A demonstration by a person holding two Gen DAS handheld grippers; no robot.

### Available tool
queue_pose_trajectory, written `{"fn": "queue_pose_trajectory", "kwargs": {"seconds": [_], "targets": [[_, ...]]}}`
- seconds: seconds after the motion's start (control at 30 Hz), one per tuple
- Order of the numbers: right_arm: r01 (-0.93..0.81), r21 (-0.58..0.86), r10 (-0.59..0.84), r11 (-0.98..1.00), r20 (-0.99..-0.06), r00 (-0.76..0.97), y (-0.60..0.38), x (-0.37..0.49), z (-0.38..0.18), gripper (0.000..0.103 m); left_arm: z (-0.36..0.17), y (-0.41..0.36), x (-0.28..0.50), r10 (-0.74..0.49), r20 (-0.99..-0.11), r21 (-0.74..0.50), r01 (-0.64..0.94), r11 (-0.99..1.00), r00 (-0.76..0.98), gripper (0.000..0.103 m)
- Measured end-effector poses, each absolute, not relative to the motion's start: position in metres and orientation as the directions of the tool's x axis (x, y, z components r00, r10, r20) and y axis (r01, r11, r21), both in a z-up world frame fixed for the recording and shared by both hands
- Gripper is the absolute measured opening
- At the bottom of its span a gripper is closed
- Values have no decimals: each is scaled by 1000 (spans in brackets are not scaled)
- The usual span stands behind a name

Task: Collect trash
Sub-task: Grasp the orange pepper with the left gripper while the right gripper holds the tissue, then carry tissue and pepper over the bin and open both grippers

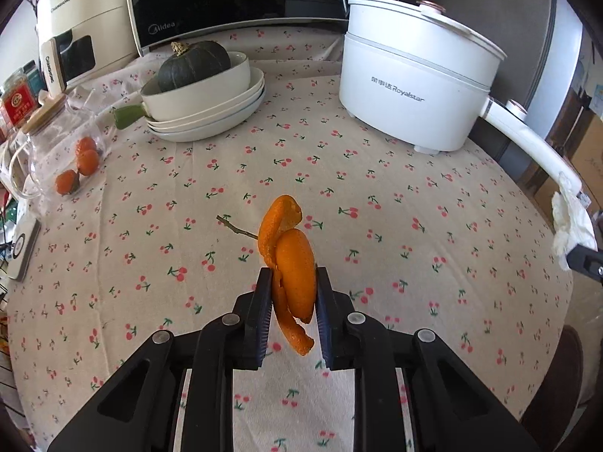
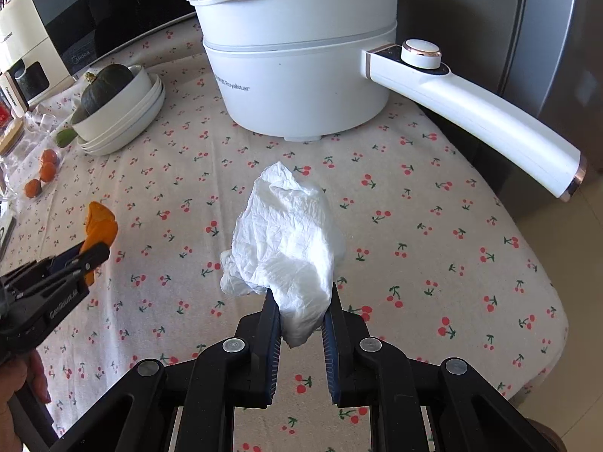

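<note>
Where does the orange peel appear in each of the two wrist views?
Left wrist view: the orange peel is at lower centre, clamped between the fingers of the left hand-held gripper.
Right wrist view: the peel is at the far left edge, sticking up from the left hand-held gripper seen from the side.
Shared landmark: the white Royalstar pot at the back of the table.

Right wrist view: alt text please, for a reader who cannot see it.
The right claw grips a crumpled white tissue above a cherry-print tablecloth. A white electric pot stands behind, and at left the left claw holds orange peel.
</note>
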State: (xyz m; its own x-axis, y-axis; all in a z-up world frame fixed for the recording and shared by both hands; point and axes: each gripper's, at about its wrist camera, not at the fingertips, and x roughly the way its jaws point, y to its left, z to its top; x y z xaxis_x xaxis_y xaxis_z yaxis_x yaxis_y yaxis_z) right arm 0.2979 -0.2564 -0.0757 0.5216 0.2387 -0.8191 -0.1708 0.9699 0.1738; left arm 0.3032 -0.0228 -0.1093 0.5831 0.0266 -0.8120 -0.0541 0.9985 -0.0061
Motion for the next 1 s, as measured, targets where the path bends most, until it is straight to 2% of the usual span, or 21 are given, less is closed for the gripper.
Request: {"fn": "queue_pose_trajectory", "kwargs": {"seconds": [0.23,0.53,0.8,1.0], "targets": [[-147,199,247,969,-826,507,-240,260,-58,17,-80,-3,232,-44,-802,-37,24,999,596,22],[-168,173,233,970,-854,466,-218,192,-47,17,-70,9,162,-142,-798,-120,76,990,586,22],[-167,126,191,978,-863,468,-217,135,-53,17,-64,-16,135,-232,-786,-179,149,973,573,22],[-123,180,216,976,-870,442,-237,107,-70,18,-65,-47,123,-322,-781,-237,223,946,535,22]]}}
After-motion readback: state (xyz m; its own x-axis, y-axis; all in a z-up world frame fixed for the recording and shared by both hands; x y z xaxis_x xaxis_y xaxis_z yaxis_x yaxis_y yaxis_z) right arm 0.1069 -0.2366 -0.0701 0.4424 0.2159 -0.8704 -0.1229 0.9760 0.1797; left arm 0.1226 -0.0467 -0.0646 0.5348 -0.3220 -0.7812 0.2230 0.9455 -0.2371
